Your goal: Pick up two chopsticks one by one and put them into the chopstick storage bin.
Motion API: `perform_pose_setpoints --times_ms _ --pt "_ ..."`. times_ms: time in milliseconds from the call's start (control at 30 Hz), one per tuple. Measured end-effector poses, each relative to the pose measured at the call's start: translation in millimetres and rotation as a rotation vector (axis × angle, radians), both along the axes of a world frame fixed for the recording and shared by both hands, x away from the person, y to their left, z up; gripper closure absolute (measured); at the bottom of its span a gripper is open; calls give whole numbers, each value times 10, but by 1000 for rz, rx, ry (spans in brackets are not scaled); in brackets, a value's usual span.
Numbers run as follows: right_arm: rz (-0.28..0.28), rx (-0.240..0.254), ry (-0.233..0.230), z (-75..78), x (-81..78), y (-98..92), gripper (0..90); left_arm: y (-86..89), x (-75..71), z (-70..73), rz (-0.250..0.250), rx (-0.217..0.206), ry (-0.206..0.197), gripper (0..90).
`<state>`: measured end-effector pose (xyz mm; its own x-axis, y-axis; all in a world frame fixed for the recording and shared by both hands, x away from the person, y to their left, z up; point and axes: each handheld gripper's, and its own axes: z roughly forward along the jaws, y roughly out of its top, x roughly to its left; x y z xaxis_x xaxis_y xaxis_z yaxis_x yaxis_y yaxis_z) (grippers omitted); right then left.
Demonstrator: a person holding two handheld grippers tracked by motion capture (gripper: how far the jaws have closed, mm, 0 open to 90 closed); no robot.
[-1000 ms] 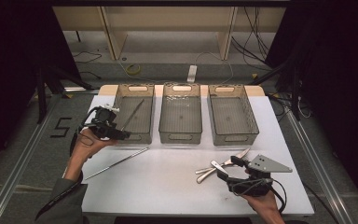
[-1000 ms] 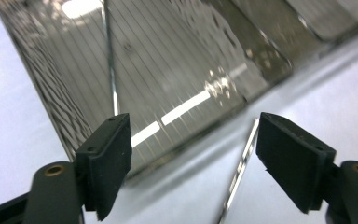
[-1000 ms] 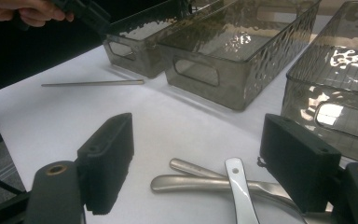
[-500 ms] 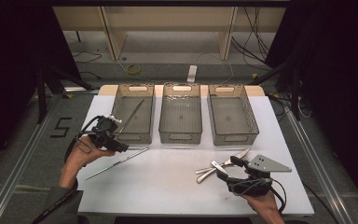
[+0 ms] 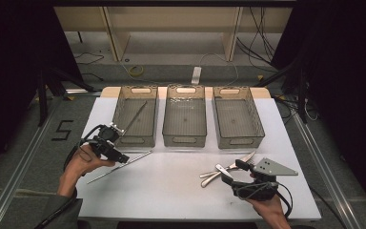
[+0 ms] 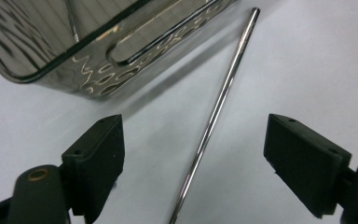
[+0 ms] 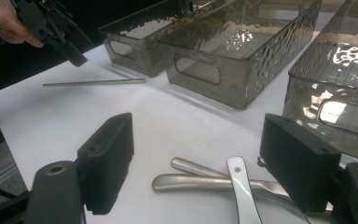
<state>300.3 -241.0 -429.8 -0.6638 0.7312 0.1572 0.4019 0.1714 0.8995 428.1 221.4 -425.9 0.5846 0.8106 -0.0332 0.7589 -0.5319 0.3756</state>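
My left gripper (image 6: 193, 149) has just been spreading, jaws straddling the metal rod (image 6: 214, 116) without touching it, on the table (image 5: 171, 191) near the left bin (image 5: 136, 117). Right gripper (image 7: 196, 168) is spread over the cutlery (image 7: 214, 182).

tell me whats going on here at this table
A person is sorting metal utensils into three bins on a white table. The left hand-held gripper has come down over a thin rod lying in front of the left bin, its jaws just opened wider, astride the rod but not gripping it. Another rod already lies in that bin. The right hand-held gripper waits open over the cutlery.
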Motion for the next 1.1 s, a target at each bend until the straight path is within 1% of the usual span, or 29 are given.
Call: perform_pose_setpoints --times_ms 67,100,133,233,300,333,367,400,433,567,600,667,700,767,933,1033,1100 --pt "0 0 1 -1 2 1 268 10 2 -8 2 7 5 212" --pt "0 0 0 0 1 1 268 26 2 -30 5 22 12 227" --pt "0 0 -1 1 -1 1 268 26 2 -30 5 22 12 244" --pt "1 -2 -4 3 -2 2 268 22 -10 -54 -18 22 36 313" --pt "2 -5 -4 2 -4 5 268 15 -11 -62 -19 24 39 352" --pt "2 -5 -4 1 -3 6 268 4 -8 -87 -30 39 48 368" --pt "2 -5 -4 1 -3 6 268 4 -8 -87 -30 39 48 385" --pt "2 -6 -5 2 -3 4 268 -6 -6 -115 -42 59 61 402" --pt "2 -6 -5 3 -3 3 268 -6 -6 -115 -42 59 61 413" --pt "2 -8 -7 3 -5 6 268 -28 -1 -164 -52 86 88 470" --pt "2 -8 -7 3 -5 6 268 -36 -2 -176 -52 87 90 470" --pt "5 -9 -8 1 -4 10 268 -46 9 -208 -63 90 101 512" --pt "6 -9 -9 0 -3 11 268 -46 9 -208 -63 90 101 528" --pt "6 -10 -9 0 -3 11 268 -53 9 -249 -63 92 115 558" --pt "6 -13 -8 0 -5 17 268 -50 17 -294 -76 95 132 610" --pt "8 -14 -9 0 -6 19 268 -50 18 -290 -75 90 129 637" --pt "7 -14 -9 0 -4 18 268 -50 16 -292 -85 88 132 656"
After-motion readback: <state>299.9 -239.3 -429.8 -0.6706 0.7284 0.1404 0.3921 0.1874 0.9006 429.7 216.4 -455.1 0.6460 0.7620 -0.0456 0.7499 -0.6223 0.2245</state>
